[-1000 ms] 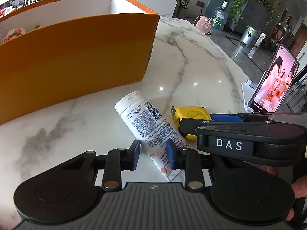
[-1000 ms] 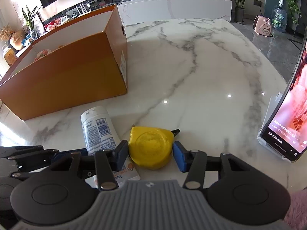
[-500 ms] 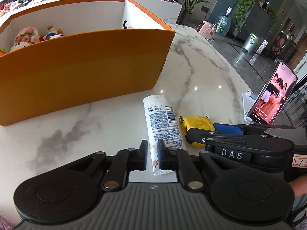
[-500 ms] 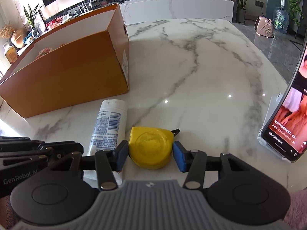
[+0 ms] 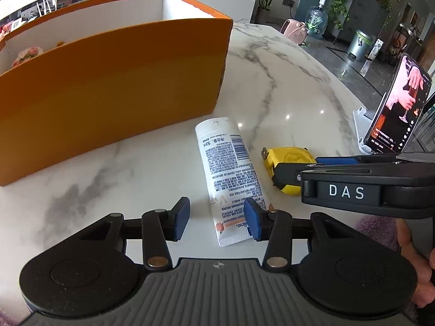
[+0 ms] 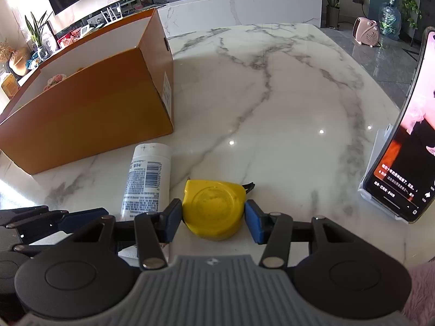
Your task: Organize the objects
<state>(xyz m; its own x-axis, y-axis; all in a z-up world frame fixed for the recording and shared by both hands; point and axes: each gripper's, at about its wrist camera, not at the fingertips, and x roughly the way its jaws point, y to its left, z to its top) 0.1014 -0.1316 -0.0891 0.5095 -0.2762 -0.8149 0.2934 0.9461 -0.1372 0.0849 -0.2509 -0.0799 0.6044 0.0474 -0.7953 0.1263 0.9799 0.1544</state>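
A white lotion tube lies flat on the marble table, cap end toward the orange box. My left gripper straddles the tube's crimped tail; its jaws are opening, the right pad beside the tail and the left pad well off it. Right of the tube sits a yellow tape measure on the table. My right gripper is shut on it, one blue pad against each side. The tube also shows in the right wrist view.
A large orange box with white inner walls stands at the back left, a pink plush item inside. At the table's right edge a phone leans on a white stand. A person's hand holds the right gripper.
The left gripper closed on the tube's tail, then spread wide again. The tube turned from slanting to nearly straight, cap toward the box. The right gripper stayed on the tape measure.
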